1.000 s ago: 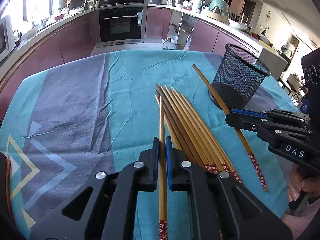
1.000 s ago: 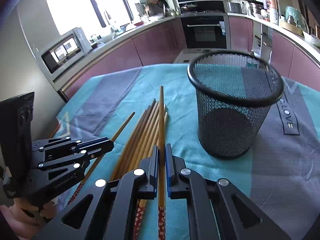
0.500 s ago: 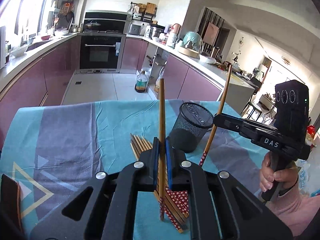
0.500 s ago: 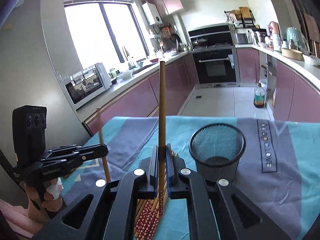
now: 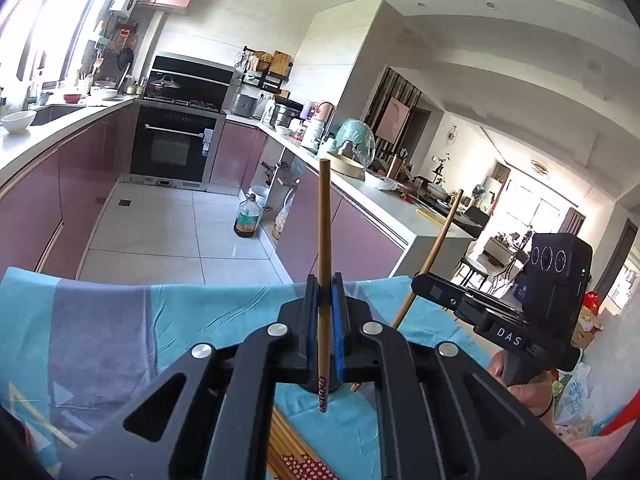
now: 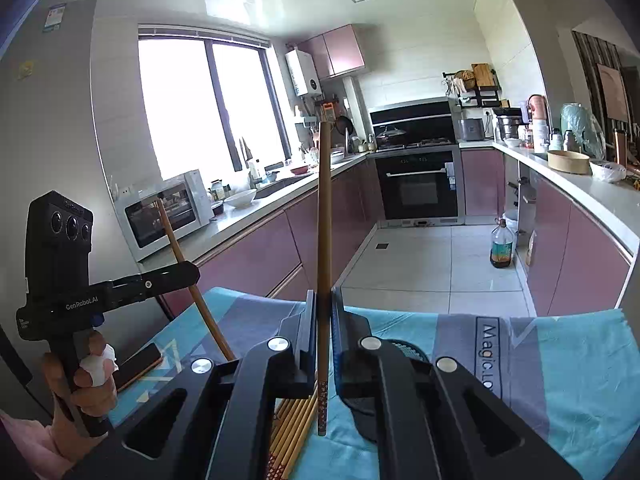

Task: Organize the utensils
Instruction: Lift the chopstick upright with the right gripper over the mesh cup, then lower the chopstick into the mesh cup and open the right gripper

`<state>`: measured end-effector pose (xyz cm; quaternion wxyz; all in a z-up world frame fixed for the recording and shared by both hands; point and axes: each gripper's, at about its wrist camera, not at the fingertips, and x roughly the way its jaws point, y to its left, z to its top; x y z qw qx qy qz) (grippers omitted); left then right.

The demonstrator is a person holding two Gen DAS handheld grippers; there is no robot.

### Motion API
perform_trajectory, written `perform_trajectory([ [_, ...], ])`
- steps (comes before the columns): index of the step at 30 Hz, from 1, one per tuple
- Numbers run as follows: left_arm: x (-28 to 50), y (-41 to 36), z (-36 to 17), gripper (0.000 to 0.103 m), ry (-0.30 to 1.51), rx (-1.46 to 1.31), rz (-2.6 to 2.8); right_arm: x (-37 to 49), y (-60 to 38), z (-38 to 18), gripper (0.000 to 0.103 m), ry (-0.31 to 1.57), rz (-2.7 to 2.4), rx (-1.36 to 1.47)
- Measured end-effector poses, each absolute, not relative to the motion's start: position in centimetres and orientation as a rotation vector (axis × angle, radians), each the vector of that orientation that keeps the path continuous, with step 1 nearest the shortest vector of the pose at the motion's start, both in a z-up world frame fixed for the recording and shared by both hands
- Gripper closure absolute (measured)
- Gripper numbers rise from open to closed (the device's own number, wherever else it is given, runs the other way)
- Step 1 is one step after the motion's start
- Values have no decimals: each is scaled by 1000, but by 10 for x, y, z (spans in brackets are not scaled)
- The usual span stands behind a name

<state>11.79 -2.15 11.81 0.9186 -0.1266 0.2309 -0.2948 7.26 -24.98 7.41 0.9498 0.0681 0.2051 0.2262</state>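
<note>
A: What takes up most of the frame?

B: The table (image 5: pixel 100 312) under a teal and grey cloth, across the lower half of both views. On it, at the bottom centre, lies the pile of chopsticks (image 6: pixel 294 424), side by side with their red patterned ends toward the camera.

A: And the holder?

B: The black mesh cup (image 6: pixel 404 350) is mostly hidden behind the right hand-held gripper's fingers in the right wrist view; only a bit of rim and wall shows, just right of centre.

A: The grippers?

B: The left hand-held gripper (image 5: pixel 325 312) is clamped on a single chopstick (image 5: pixel 324 240), which stands near upright in the middle of the frame, its red patterned end hanging below the jaws, clear of the cloth. The right hand-held gripper (image 6: pixel 324 320) is pinched on another chopstick (image 6: pixel 324 220), also near upright at centre, patterned end down.

A: Can each see the other?

B: Yes. In the left wrist view the right one sits at right, its stick slanting. In the right wrist view the left one is at lower left, held by a hand (image 6: pixel 86 384).
</note>
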Motion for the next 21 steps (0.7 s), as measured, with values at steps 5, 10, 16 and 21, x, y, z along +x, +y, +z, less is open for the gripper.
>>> perform_trajectory([
  [5,140,-49,140,96,454,-261,-623,89,-262,78,98,391,408,118],
  [10,162,-75,146,96,452,-253,-629,105,-272,76,98,383,374,117],
  [16,182,-113,122,96,531,-167,-608,130,-268,55,98,459,367,97],
  [21,202,-134,87,96,636,-104,-629,146,-263,29,98,576,376,89],
])
